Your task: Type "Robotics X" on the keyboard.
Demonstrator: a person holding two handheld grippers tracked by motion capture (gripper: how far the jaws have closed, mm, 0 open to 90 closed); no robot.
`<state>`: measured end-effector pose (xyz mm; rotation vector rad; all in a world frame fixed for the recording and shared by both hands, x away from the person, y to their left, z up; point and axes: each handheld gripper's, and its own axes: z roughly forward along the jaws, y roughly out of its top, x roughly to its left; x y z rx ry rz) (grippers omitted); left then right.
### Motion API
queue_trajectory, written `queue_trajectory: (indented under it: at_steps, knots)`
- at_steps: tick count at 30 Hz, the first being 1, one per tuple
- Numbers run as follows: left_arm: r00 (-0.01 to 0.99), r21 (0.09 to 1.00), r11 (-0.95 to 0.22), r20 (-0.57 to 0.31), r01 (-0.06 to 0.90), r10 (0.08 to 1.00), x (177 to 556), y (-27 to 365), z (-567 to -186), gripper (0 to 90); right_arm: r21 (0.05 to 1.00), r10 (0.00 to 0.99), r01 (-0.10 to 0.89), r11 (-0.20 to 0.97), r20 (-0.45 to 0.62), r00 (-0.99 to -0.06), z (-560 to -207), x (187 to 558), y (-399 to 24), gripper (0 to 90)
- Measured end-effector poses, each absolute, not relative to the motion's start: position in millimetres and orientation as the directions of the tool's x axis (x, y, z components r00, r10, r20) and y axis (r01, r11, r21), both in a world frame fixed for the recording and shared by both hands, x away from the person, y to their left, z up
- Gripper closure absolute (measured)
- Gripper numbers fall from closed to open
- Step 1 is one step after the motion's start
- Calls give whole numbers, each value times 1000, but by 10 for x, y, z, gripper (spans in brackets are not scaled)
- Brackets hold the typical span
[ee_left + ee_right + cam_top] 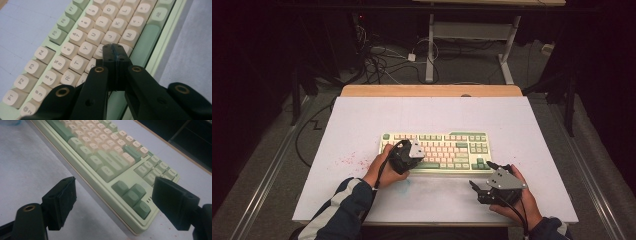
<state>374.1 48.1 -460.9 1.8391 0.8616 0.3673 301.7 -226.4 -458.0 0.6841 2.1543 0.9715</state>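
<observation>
1. Keyboard (435,152) position: it lies directly under the left gripper (115,53), whose jaws are pressed fully together with nothing between them.
2. Left gripper tip: in the left gripper view the closed tip sits over the cream letter keys (86,50), at the H key and just short of the long green spacebar (143,45). Contact with a key cannot be confirmed.
3. Left gripper in the high view: the left gripper (406,156) covers the keyboard's left-centre portion near its front edge.
4. Right gripper (113,205): its jaws stand wide apart and hold nothing.
5. Keyboard relative to the right gripper: the green arrow keys (132,195) and the keyboard's near corner appear between and beyond the spread jaws.
6. Right gripper in the high view: the right gripper (479,187) rests on the white table surface (362,120), just in front of the keyboard's right end and clear of it.
</observation>
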Motion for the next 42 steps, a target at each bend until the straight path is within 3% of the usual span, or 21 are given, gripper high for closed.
queue_trajectory:
  at_steps: [5,13,19,21,28,31,42]
  knots:
    - [706,915,-197,-121,352,698,3682,516,-4540,869,791,683,184,583,-355,-639,-4574,3012,-2267,208]
    - [715,947,-154,-100,282,692,3601,624,-4459,755,789,687,190,585,-358,-633,-4576,3028,-2288,208]
    - [708,956,-135,-93,259,700,3570,706,-4450,620,787,688,191,586,-359,-631,-4573,3027,-2288,208]
    - [697,960,-128,-85,248,712,3564,738,-4451,535,788,690,191,585,-359,-629,-4572,3026,-2289,209]
    - [639,964,-39,-142,261,756,3576,889,-4430,317,792,696,196,578,-354,-624,-4569,3030,-2298,209]
    - [622,964,-15,-159,265,766,3558,965,-4429,265,796,703,203,571,-345,-622,-4568,3039,-2306,209]
    - [570,961,13,-175,277,803,3419,1298,-4525,221,802,713,218,556,-324,-622,-4571,3064,-2316,209]
